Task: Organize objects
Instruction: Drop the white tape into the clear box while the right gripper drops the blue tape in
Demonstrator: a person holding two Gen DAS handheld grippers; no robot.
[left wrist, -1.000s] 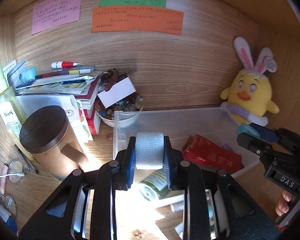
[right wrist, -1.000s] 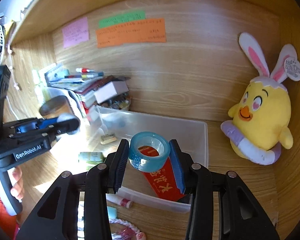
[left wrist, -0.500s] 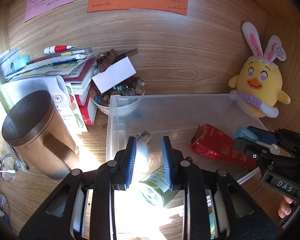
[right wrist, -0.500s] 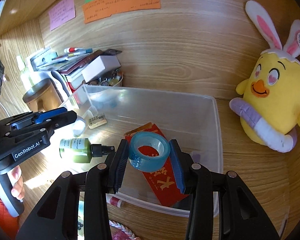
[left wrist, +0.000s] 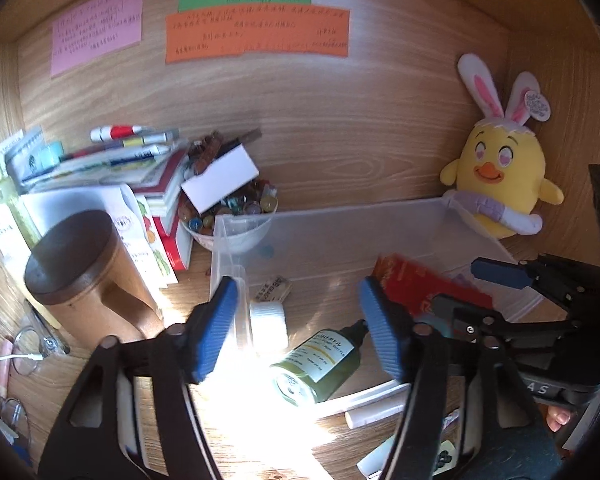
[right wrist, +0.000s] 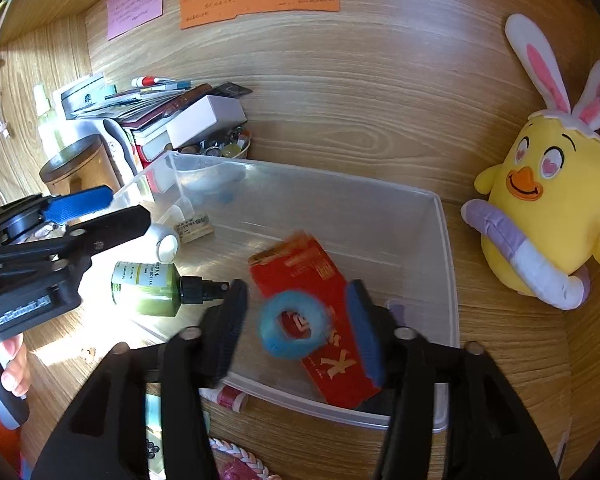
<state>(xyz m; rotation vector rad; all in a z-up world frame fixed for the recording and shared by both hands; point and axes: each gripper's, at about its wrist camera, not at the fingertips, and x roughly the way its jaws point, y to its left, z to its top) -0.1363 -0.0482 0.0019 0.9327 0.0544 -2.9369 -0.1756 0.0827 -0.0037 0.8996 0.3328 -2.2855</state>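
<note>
Right gripper (right wrist: 296, 320) jaws have just been opening, now wide; blue tape roll (right wrist: 291, 325) sits loose and blurred between them, pads clear of it, over the red packet (right wrist: 312, 280) in the clear bin (right wrist: 444, 240). Looks like a release into the bin. Left gripper (left wrist: 296, 324) jaws also just opened, wide, nothing gripped; white roll (left wrist: 268, 322) lies at 12 o'clock from its tips on the bin floor, at the bin's left wall. Green bottle (left wrist: 316, 364) on its side, 5 o'clock of the white roll. Plush chick (right wrist: 548, 216) outside the bin at 3 o'clock.

Handling, my read: both rolls light and stiff, prone to rolling on edge. Grip across the outer rim. Bottle is slick and heavier; take it mid-body, not by the thin nozzle.
</note>
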